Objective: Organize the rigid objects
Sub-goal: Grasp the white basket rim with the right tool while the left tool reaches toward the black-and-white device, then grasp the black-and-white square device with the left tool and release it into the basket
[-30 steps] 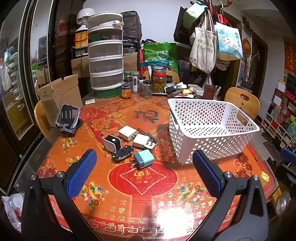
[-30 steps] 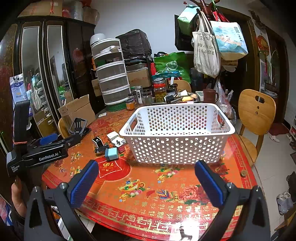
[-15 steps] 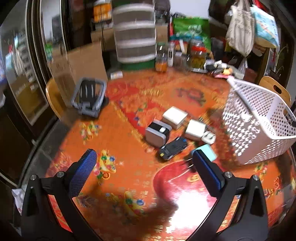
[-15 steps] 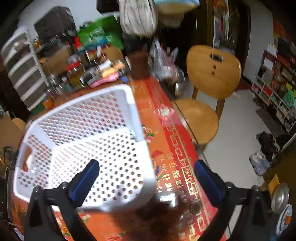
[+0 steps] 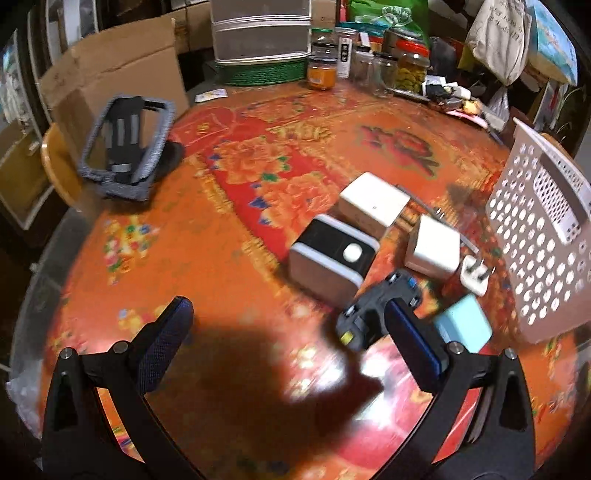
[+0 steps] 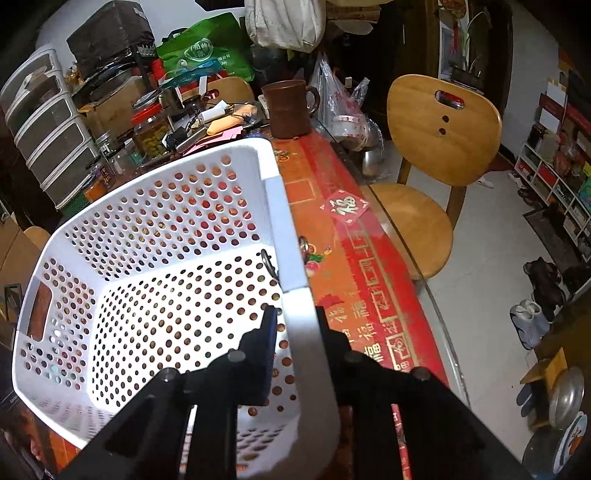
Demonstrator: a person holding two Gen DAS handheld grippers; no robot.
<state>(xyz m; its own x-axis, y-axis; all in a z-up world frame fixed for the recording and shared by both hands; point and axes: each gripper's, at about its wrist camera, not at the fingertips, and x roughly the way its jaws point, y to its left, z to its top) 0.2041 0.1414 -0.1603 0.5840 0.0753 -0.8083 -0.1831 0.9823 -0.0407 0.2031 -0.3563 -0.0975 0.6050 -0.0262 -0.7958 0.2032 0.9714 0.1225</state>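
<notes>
My right gripper (image 6: 295, 317) is closing tight on the near rim of the white perforated basket (image 6: 284, 229), one pad inside the wall and one outside. My left gripper (image 5: 288, 310) hangs open low over the red table. Just beyond its right finger (image 5: 413, 339) lie a black toy-like gadget (image 5: 373, 310) and a light blue charger (image 5: 463, 325). Farther out sit a silver-and-black box (image 5: 327, 258), a white square adapter (image 5: 373, 205), a white charger (image 5: 432, 245) and a small white plug (image 5: 474, 275). The basket's (image 5: 543, 236) left wall stands at the right.
A grey-framed black stand (image 5: 127, 147) sits at the table's left edge by a cardboard box (image 5: 110, 74). Jars (image 5: 406, 70) and stacked drawers (image 5: 258, 33) line the back. A brown mug (image 6: 290, 109) stands behind the basket; a wooden chair (image 6: 439, 129) is to the right.
The right gripper swung over to the basket's right side and shut on its rim. The left gripper came down and closer to the chargers, tilting more steeply toward the table.
</notes>
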